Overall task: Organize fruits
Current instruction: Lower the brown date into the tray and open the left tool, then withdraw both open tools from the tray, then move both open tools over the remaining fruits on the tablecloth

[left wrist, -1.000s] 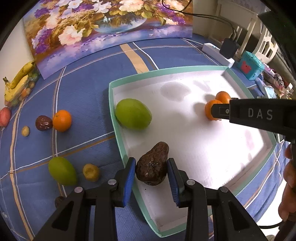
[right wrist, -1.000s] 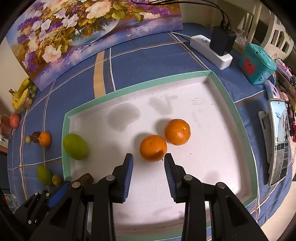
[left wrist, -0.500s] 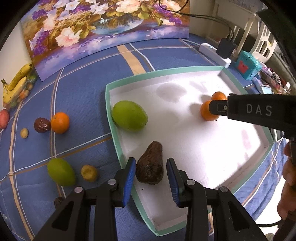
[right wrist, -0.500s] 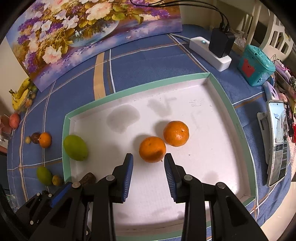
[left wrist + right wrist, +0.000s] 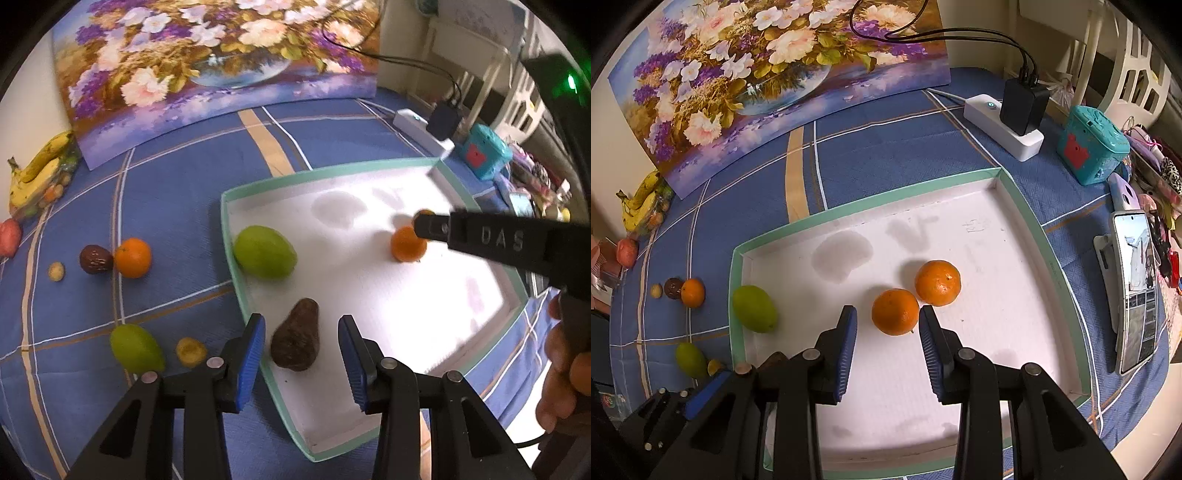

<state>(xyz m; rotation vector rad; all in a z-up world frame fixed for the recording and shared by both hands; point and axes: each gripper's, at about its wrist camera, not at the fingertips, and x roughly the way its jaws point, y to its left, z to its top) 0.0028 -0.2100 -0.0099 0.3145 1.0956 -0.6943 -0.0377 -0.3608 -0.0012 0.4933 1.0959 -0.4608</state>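
Observation:
A dark brown avocado lies in the near left corner of the white tray. My left gripper hovers just above it, its jaws opening, and the blue pads stand clear of the fruit on both sides. Also in the tray are a green mango and two oranges. My right gripper hangs open over the tray, with nothing between its fingers and the nearer orange just beyond their tips. Its finger crosses the left wrist view.
On the blue cloth left of the tray lie an orange, a dark round fruit, a green mango, two small yellow fruits and bananas. A power strip, teal box and phone stand to the right.
My left gripper has let go of the avocado, spread its jaws and risen a little. The avocado now rests on the tray floor. The right gripper has stayed put.

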